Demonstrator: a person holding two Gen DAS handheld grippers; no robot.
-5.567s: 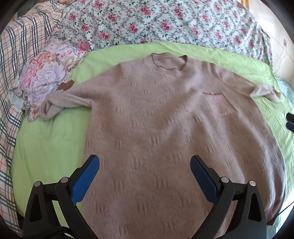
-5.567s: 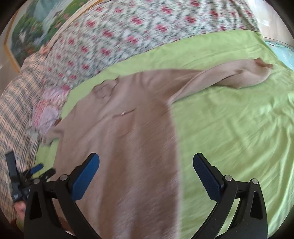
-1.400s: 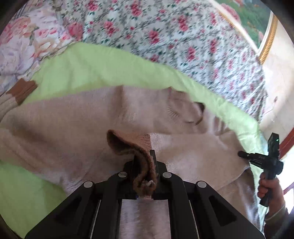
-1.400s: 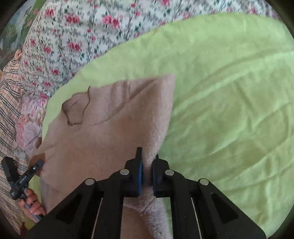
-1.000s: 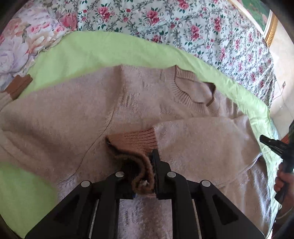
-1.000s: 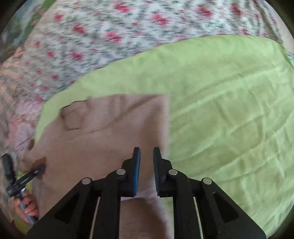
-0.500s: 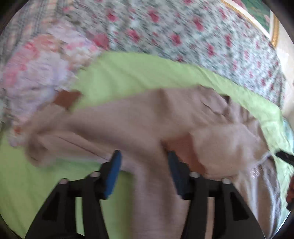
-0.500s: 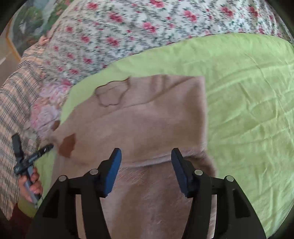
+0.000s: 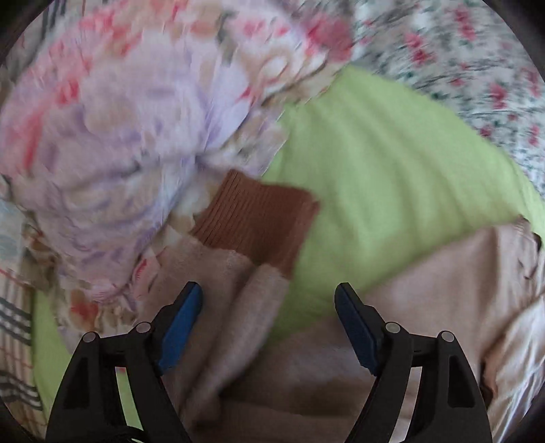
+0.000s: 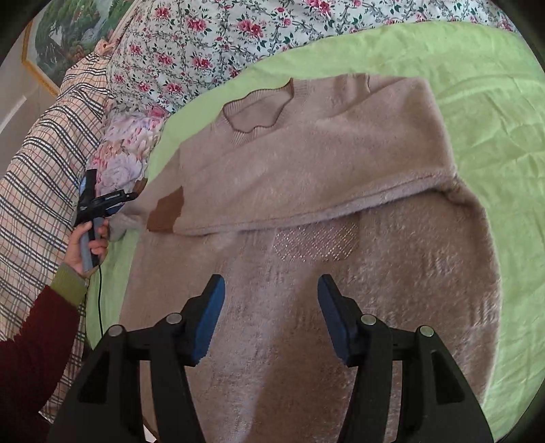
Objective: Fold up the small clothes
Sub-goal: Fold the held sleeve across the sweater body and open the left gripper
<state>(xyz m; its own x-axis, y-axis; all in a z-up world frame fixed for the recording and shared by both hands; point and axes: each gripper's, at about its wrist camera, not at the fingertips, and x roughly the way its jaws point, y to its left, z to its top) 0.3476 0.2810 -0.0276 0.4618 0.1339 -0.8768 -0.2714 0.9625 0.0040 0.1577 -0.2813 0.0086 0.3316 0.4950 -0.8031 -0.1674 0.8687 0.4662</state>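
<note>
Released right sleeve [image 10: 306, 177] lies folded beyond opened fingers [image 10: 211, 313].

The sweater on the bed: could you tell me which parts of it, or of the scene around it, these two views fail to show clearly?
- Sweater hem: right wrist view, hidden behind the right gripper and cut off by the bottom edge.
- Left sleeve beyond its brown cuff: left wrist view, motion blur; it runs under the left gripper.
- Floral cloth: left wrist view, too smeared to identify.
- Framed picture: right wrist view, cut by the edge.
</note>
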